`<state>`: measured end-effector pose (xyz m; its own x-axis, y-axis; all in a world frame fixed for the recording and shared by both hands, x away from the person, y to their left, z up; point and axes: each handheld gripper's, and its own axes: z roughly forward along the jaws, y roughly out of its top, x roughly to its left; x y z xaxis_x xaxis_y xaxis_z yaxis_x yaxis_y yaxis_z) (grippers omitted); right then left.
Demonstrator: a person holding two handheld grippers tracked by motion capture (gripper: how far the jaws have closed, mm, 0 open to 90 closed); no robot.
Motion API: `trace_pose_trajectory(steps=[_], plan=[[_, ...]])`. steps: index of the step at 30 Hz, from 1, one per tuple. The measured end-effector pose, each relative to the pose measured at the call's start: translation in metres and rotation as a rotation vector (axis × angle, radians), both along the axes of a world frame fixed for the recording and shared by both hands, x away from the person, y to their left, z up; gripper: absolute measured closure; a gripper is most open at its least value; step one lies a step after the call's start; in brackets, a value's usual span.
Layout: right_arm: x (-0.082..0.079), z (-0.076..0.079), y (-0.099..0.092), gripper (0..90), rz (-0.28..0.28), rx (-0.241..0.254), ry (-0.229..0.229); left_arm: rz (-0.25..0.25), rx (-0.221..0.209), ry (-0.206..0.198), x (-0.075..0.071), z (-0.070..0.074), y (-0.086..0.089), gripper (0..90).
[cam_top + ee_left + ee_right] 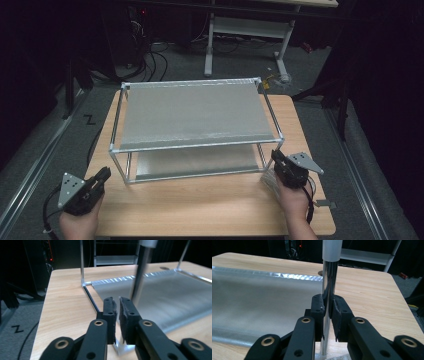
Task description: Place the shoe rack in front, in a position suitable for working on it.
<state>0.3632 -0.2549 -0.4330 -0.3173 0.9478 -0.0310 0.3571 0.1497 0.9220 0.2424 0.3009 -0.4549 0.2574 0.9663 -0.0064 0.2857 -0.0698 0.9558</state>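
On the pale wood-grain table [210, 200] stands a two-tier rack [195, 127] built of thin, shiny metal tubes joined by small white plastic corner pieces, each tier spanned by a flat sheet of dull silver mesh with a fine, slightly glittering weave. At the near right corner of the rack, the right gripper [276, 159] is clamped on the front right post [327, 300], a smooth, mirror-bright round tube capped higher up by a white sleeve; the right gripper view shows the rough black pads pressed against either side of that tube, low down near its white foot. A crinkled bit of clear plastic lies on the table just beside that hand. At the near left of the table, the left gripper [102, 176] sits apart from the rack, pointing towards its near left corner; the left gripper view shows its two black jaws brought together with nothing between them, the worn rubber pads [110, 312] nearly meeting, and the left corner post [140, 277] rising blurred just beyond them. Grey carpet surrounds the table.
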Motion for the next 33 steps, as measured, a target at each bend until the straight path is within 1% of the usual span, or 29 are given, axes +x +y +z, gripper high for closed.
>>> trace_pose_trajectory(steps=[2, 3, 5, 7, 10, 12, 13, 15, 17, 18, 19, 20, 21, 22, 23, 25, 26, 27, 28, 30, 31, 32, 33], plan=[[0.001, 0.000, 0.000, 80.8, 0.003, -0.003, 0.000, -0.025, 0.011, 0.000, -0.005, 0.000, -0.005, 74.3], [0.001, 0.000, 0.000, 80.8, 0.003, 0.000, 0.002, -0.037, 0.015, 0.002, -0.006, 0.000, -0.007, 71.1], [0.001, 0.000, 0.000, 80.8, 0.000, -0.005, 0.001, -0.066, -0.003, 0.016, -0.001, 0.001, -0.011, 66.3], [0.001, 0.001, 0.000, 80.8, 0.000, -0.005, 0.004, -0.070, 0.005, 0.019, 0.004, 0.002, -0.013, 65.2], [0.001, 0.001, 0.001, 80.9, 0.002, -0.008, 0.008, -0.059, 0.004, 0.023, 0.012, 0.004, -0.017, 71.0], [0.001, 0.001, 0.001, 81.1, 0.004, -0.009, 0.009, -0.041, 0.011, 0.018, 0.016, 0.007, -0.019, 77.4], [0.001, 0.001, 0.001, 81.1, 0.006, -0.009, 0.008, -0.045, 0.006, 0.018, 0.018, 0.008, -0.019, 80.1], [0.001, 0.001, 0.001, 81.1, 0.008, -0.009, 0.007, -0.044, 0.030, 0.014, 0.020, 0.009, -0.023, 84.1], [0.002, 0.001, 0.001, 81.2, 0.011, -0.012, 0.007, -0.043, 0.040, 0.020, 0.024, 0.011, -0.025, 85.0], [0.002, 0.001, 0.001, 81.2, 0.013, -0.012, 0.008, -0.035, 0.033, 0.019, 0.024, 0.011, -0.025, 84.3], [0.002, 0.002, 0.001, 81.1, 0.014, -0.012, 0.008, -0.021, 0.023, 0.014, 0.024, 0.012, -0.025, 80.8], [0.002, 0.002, 0.001, 81.1, 0.018, -0.012, 0.008, -0.002, 0.017, 0.004, 0.023, 0.013, -0.025, 74.8], [0.002, 0.002, 0.002, 81.1, 0.017, -0.015, 0.010, 0.003, 0.016, -0.011, 0.020, 0.014, -0.025, 70.2], [0.002, 0.002, 0.002, 81.1, 0.017, -0.016, 0.010, 0.014, 0.027, -0.026, 0.018, 0.013, -0.025, 69.4], [0.002, 0.002, 0.002, 81.1, 0.018, -0.013, 0.009, 0.025, 0.038, -0.021, 0.018, 0.013, -0.025, 67.6], [0.002, 0.001, 0.002, 81.1, 0.018, -0.016, 0.007, 0.032, 0.018, 0.000, 0.024, 0.012, -0.021, 63.7], [0.003, 0.001, 0.002, 81.1, 0.018, -0.015, 0.006, 0.032, 0.010, 0.012, 0.029, 0.012, -0.019, 63.8], [0.003, 0.001, 0.002, 81.2, 0.017, -0.015, 0.005, 0.032, 0.011, 0.022, 0.033, 0.012, -0.018, 64.4], [0.003, 0.001, 0.002, 81.2, 0.017, -0.014, 0.006, 0.032, 0.019, 0.028, 0.037, 0.012, -0.018, 66.8], [0.003, 0.002, 0.003, 81.3, 0.017, -0.016, 0.011, 0.028, 0.015, 0.033, 0.044, 0.013, -0.018, 76.2], [0.003, 0.002, 0.003, 81.4, 0.028, -0.016, 0.013, 0.039, 0.029, 0.032, 0.047, 0.014, -0.018, 80.2], [0.002, 0.002, 0.005, 81.4, 0.031, -0.020, 0.012, 0.046, 0.034, 0.033, 0.050, 0.014, -0.017, 80.6], [0.001, 0.002, 0.006, 81.5, 0.034, -0.021, 0.011, 0.047, 0.023, 0.036, 0.053, 0.014, -0.015, 80.8]])
